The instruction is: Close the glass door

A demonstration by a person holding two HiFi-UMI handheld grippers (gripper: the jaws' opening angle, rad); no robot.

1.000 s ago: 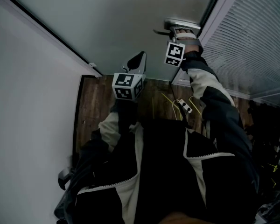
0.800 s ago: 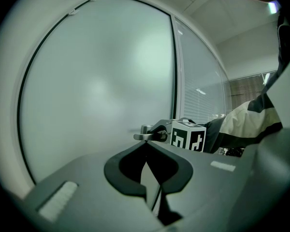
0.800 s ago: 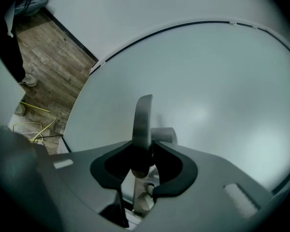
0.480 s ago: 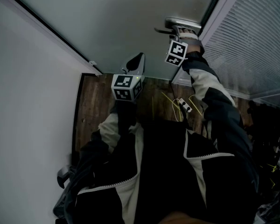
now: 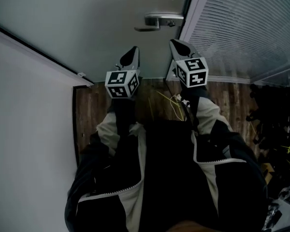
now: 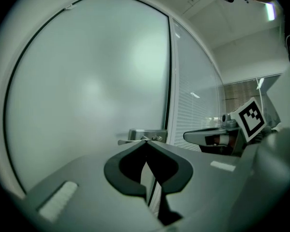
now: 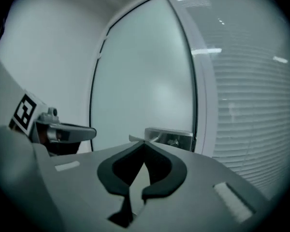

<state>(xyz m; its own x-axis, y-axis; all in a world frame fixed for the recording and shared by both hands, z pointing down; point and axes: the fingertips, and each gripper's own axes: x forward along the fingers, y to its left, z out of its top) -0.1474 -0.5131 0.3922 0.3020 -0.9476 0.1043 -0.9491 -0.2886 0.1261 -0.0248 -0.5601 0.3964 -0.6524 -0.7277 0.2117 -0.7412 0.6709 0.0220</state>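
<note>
The glass door [image 5: 87,18] stands just ahead of both grippers, its handle [image 5: 159,21] beyond the right gripper [image 5: 176,44], whose jaws have just closed on nothing. The left gripper [image 5: 133,52] is pinched together, empty. Both hang clear of the handle, likely because the door sits against its frame [image 5: 191,13].
</note>
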